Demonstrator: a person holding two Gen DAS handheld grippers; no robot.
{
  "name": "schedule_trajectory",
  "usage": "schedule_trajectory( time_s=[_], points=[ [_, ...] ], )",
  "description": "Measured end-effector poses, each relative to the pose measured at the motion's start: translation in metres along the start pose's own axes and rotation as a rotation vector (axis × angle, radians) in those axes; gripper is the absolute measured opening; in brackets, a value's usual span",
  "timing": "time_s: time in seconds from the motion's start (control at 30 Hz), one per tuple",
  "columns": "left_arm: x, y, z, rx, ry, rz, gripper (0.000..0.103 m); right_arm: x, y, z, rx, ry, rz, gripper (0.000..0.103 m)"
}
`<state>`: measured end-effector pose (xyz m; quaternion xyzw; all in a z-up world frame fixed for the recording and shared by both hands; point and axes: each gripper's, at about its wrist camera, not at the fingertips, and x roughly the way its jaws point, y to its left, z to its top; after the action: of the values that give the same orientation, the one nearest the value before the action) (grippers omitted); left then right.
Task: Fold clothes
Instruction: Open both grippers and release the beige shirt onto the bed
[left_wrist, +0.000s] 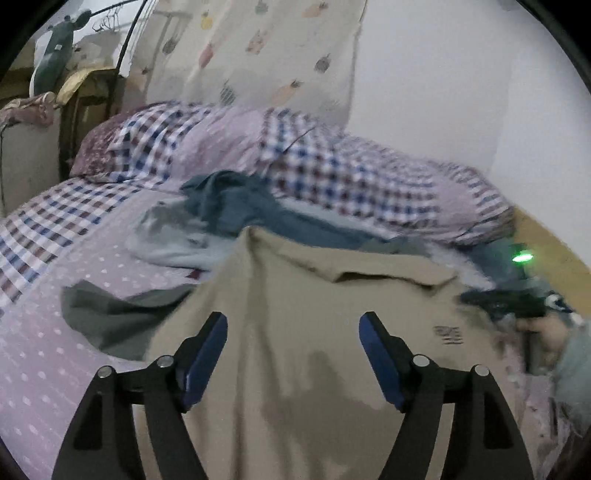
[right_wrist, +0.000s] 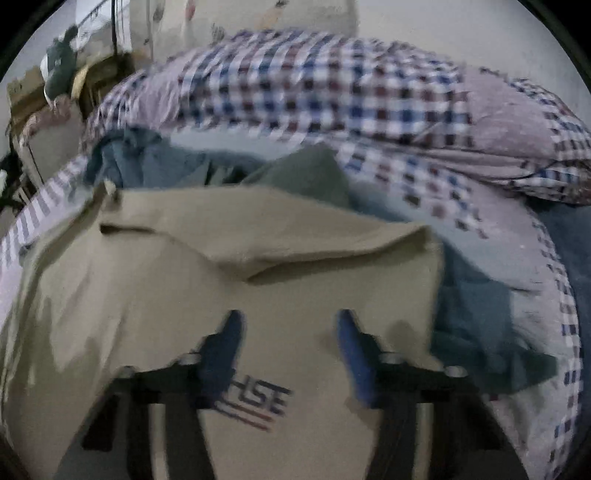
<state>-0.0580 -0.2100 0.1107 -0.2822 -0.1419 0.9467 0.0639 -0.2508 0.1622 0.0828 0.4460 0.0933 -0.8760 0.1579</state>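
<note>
A beige shirt with a small dark logo lies spread on the bed, its top edge folded over. My left gripper hovers open above its lower middle, holding nothing. In the right wrist view the same beige shirt fills the foreground, and its logo sits between the fingers. My right gripper is open just over the cloth, blurred by motion. In the left wrist view the right gripper shows at the right edge, held by a hand.
Blue and grey clothes are heaped behind the shirt, and a dark grey garment lies to its left. A checked quilt is bunched along the wall. The pink dotted sheet lies bare at left. Furniture stands beyond the bed.
</note>
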Motion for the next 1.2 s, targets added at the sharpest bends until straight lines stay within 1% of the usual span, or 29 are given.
schedule_trajectory(
  time_s=[0.03,0.07,0.1,0.13,0.23,0.37,0.5,0.53,0.6,0.67,0.7,0.73,0.83,0.9,0.97,1.0,1.07,1.17,1.2],
  points=[
    [0.001,-0.002,-0.005,-0.013,0.000,-0.031,0.079,0.009,0.005,0.001,-0.007,0.013,-0.004,0.030],
    [0.002,-0.005,-0.009,-0.026,0.001,-0.063,0.079,0.018,0.007,0.002,-0.012,0.023,-0.010,0.025],
    [0.002,-0.005,-0.009,-0.030,0.000,-0.066,0.079,0.027,0.010,0.003,-0.018,0.033,-0.015,0.014],
    [0.001,-0.004,-0.009,-0.034,-0.002,-0.068,0.079,0.037,0.013,0.005,-0.024,0.043,-0.021,0.011],
    [-0.001,-0.003,-0.009,-0.046,-0.005,-0.074,0.079,0.055,0.017,0.011,-0.023,0.051,-0.033,0.007],
    [-0.003,-0.002,-0.009,-0.062,-0.009,-0.082,0.079,0.057,0.014,0.050,-0.021,0.003,-0.070,0.005],
    [-0.005,-0.001,-0.009,-0.078,-0.014,-0.090,0.079,0.042,-0.001,0.125,0.055,-0.086,-0.131,0.005],
    [-0.007,0.002,-0.008,-0.086,-0.022,-0.086,0.079,0.038,-0.001,0.136,0.061,-0.098,-0.152,0.005],
    [-0.009,0.008,-0.006,-0.110,-0.031,-0.086,0.079,0.027,0.001,0.156,0.070,-0.125,-0.201,0.009],
    [-0.009,0.013,-0.005,-0.129,-0.031,-0.082,0.079,0.016,0.013,0.161,0.058,-0.157,-0.219,0.018],
    [-0.009,0.015,-0.004,-0.135,-0.029,-0.081,0.079,0.013,0.022,0.158,0.041,-0.157,-0.204,0.024],
    [-0.009,0.018,-0.005,-0.147,-0.025,-0.082,0.079,0.014,0.035,0.153,0.015,-0.145,-0.167,0.027],
    [-0.011,0.023,-0.005,-0.173,-0.020,-0.082,0.079,0.030,0.087,0.128,-0.103,-0.067,0.005,0.027],
    [-0.014,0.025,-0.005,-0.180,-0.023,-0.082,0.079,0.047,0.123,0.107,-0.172,0.002,0.114,0.026],
    [-0.017,0.026,-0.005,-0.188,-0.030,-0.083,0.079,0.064,0.155,0.090,-0.222,0.058,0.184,0.025],
    [-0.018,0.028,-0.004,-0.194,-0.032,-0.084,0.079,0.071,0.168,0.082,-0.247,0.079,0.204,0.023],
    [-0.019,0.031,-0.003,-0.208,-0.034,-0.086,0.079,0.085,0.186,0.074,-0.278,0.111,0.212,0.023],
    [-0.022,0.037,-0.001,-0.229,-0.041,-0.088,0.079,0.103,0.197,0.076,-0.273,0.124,0.182,0.021],
    [-0.023,0.040,0.000,-0.238,-0.045,-0.089,0.079,0.108,0.198,0.080,-0.267,0.120,0.164,0.019]
  ],
)
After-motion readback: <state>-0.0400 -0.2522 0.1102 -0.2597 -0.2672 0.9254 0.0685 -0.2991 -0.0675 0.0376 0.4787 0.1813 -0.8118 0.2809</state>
